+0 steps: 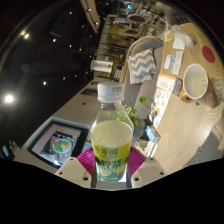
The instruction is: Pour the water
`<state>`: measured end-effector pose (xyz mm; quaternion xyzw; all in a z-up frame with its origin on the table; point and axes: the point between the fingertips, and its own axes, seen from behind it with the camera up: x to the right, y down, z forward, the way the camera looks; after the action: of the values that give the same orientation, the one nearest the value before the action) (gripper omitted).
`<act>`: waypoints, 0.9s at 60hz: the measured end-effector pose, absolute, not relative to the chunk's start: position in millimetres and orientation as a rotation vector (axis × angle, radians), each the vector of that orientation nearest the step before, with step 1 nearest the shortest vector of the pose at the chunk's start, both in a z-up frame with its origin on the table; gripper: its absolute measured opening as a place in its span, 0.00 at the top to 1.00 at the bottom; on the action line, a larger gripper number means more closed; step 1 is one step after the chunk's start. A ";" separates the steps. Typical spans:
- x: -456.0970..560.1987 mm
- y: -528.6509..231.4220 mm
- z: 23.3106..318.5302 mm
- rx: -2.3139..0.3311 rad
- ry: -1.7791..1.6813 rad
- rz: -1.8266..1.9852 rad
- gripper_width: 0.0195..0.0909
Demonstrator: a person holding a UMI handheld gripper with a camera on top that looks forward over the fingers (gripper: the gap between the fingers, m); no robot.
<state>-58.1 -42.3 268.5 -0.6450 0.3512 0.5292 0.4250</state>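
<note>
A clear plastic bottle (111, 135) with a white cap and a pale green label stands between my fingers, upright in the view although the room behind it is tilted. My gripper (111, 160) is shut on the bottle, both pink pads (88, 160) pressing its labelled sides. The bottle is lifted off the table. Beyond it to the right, a white cup (196, 82) stands on the light wooden table (185, 125).
A chair with a zigzag-patterned cushion (143, 64) stands behind the table. A red round object (208, 52) lies near the cup. Lower left there is a dark tray (58, 142) holding a picture. Ceiling lights (9, 98) glow in the dark area to the left.
</note>
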 end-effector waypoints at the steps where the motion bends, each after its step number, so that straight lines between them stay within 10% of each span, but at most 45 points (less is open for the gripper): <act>1: -51.7 -39.8 267.9 -1.584 0.926 1.368 0.73; 30: 20.2 -25.6 218.8 -1.300 1.477 1.863 0.72; 54: 74.5 -30.0 284.7 -1.742 0.719 1.180 0.73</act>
<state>74.5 -30.0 284.7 -0.7024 0.2900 0.4756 0.4431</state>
